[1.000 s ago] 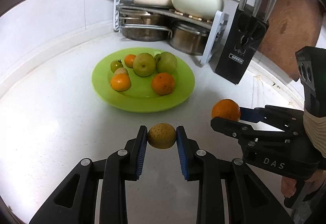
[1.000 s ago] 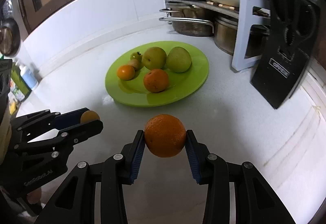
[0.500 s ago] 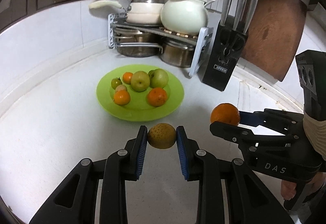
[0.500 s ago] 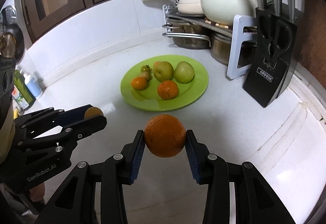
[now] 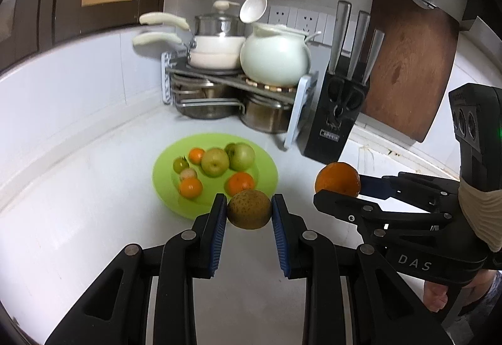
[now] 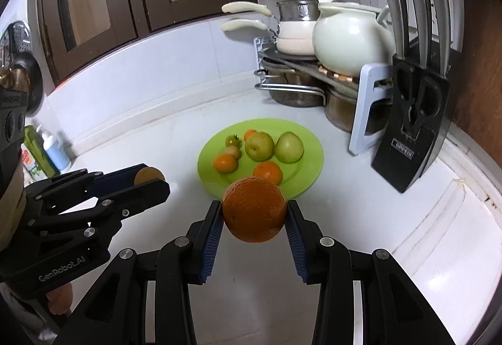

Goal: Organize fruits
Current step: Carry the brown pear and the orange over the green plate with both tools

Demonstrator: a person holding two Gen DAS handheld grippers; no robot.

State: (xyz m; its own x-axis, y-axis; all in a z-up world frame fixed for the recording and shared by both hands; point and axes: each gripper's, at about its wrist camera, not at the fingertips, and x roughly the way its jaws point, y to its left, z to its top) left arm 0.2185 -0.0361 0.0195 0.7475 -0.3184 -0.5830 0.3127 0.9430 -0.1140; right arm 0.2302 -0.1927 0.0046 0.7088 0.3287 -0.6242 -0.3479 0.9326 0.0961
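While left tongs (image 5: 249,209) pinch brownish pear (image 5: 248,209), right tongs (image 6: 254,214) marked "DAS" pinch orange (image 6: 254,213), left body reads "GenRobot.AI"

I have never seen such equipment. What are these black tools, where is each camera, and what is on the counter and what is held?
There is no robot here. A person holds one hand-held gripper in each hand, and each carries a camera looking forward along its two fingers. One picture comes from the left hand-held gripper, which is shut on a brownish pear. The other comes from the right hand-held gripper, shut on an orange. Each tool also shows at the edge of the other's picture. On the white counter lies a green plate with apples and small oranges.
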